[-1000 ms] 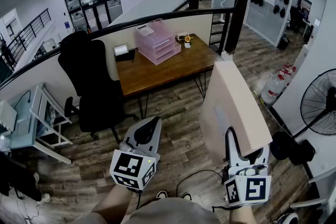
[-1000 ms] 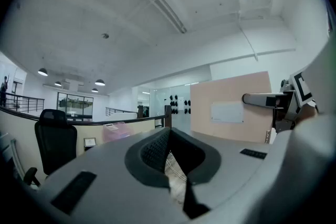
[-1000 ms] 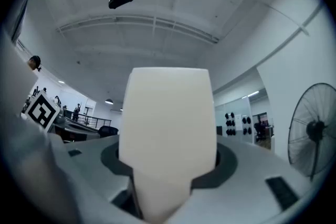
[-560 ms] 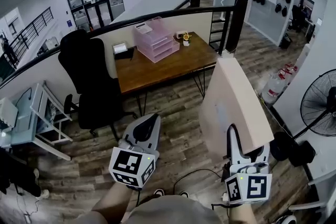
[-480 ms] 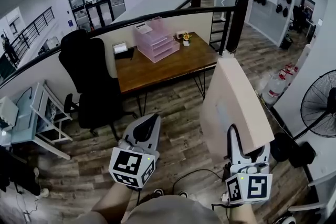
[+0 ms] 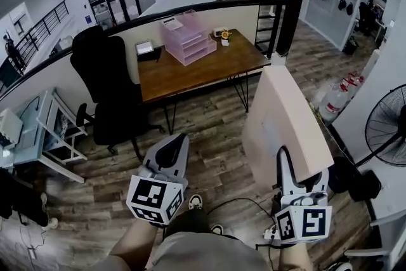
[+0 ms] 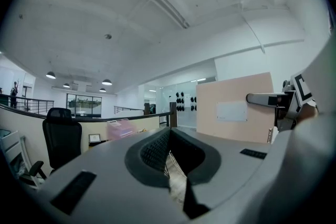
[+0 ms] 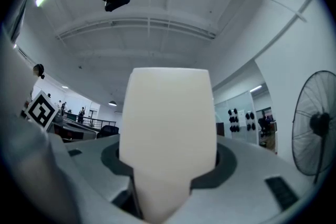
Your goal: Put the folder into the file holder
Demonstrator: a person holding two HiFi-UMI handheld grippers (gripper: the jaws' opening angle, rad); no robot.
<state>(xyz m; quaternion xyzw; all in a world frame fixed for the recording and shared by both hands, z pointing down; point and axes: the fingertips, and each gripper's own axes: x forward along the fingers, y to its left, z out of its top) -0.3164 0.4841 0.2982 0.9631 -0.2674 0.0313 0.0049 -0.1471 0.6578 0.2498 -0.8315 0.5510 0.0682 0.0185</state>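
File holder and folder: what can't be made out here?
Head view: the file holder is too small to show what its trays hold; the folder has its bottom edge hidden in the right tongs.
Left gripper view: file holder blurred.
Right gripper view: folder blocks the desk.

Against the low partition, a wooden desk [image 6: 190, 76] on thin black legs; just beside its left end, a black office chair [image 6: 108, 82]. On the desktop, a small framed card [image 6: 145, 47] and a tiny flower pot [image 6: 224, 39]. At right, a black floor fan [image 6: 387, 133] near large water bottles [image 6: 333, 101]. Far left, a white cart [image 6: 47, 136].
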